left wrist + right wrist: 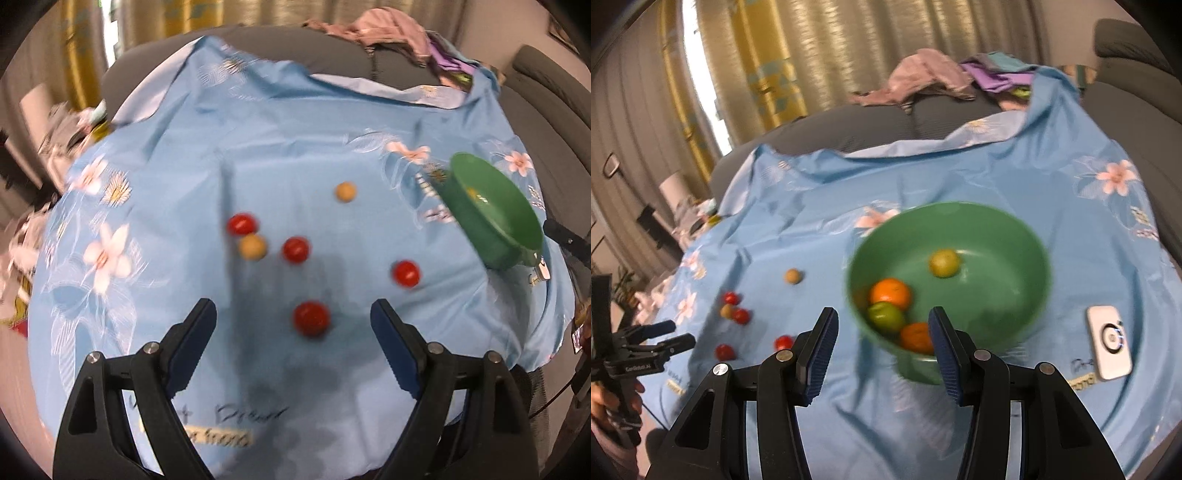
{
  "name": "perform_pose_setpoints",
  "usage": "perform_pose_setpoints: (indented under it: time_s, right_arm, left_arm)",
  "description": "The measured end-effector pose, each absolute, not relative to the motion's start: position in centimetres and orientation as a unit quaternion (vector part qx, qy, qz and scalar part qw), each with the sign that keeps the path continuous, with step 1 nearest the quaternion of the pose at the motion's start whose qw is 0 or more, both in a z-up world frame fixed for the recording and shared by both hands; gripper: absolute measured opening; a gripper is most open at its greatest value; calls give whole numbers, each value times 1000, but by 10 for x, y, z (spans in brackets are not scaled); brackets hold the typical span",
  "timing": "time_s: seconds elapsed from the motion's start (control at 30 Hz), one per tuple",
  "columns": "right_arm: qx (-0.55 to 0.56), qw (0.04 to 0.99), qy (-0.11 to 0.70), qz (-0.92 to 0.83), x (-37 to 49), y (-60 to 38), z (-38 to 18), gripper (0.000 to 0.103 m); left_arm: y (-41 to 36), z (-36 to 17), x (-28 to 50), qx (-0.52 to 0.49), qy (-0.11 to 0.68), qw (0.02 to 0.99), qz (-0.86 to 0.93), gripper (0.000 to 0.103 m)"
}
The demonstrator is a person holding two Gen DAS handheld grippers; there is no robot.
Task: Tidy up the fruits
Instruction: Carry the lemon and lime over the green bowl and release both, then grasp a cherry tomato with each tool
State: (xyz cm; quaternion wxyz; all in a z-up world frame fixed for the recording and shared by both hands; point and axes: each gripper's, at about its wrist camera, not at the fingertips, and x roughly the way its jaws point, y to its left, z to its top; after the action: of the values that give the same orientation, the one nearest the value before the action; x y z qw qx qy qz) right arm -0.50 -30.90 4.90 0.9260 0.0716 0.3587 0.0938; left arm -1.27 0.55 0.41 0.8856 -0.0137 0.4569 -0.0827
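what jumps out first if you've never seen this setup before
The green bowl on the blue flowered cloth grabs the eye first, holding two orange fruits, a green one and a yellowish one, just ahead of the open right gripper. Next come the loose red fruits and tan ones scattered on the cloth before the open left gripper. A white device lies right of the bowl.

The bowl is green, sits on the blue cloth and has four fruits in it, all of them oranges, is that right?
Not all oranges. The right wrist view shows the bowl on the cloth holding two oranges, a green fruit and a yellowish fruit.
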Motion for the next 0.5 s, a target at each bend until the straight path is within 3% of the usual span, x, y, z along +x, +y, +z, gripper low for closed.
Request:
perform_pose_setpoints:
  time_s: [0.5]
  right_arm:
    - [4, 890, 417, 184, 6, -224, 15, 51]
  left_arm:
    - [16, -22, -23, -31, 473, 873, -118, 82]
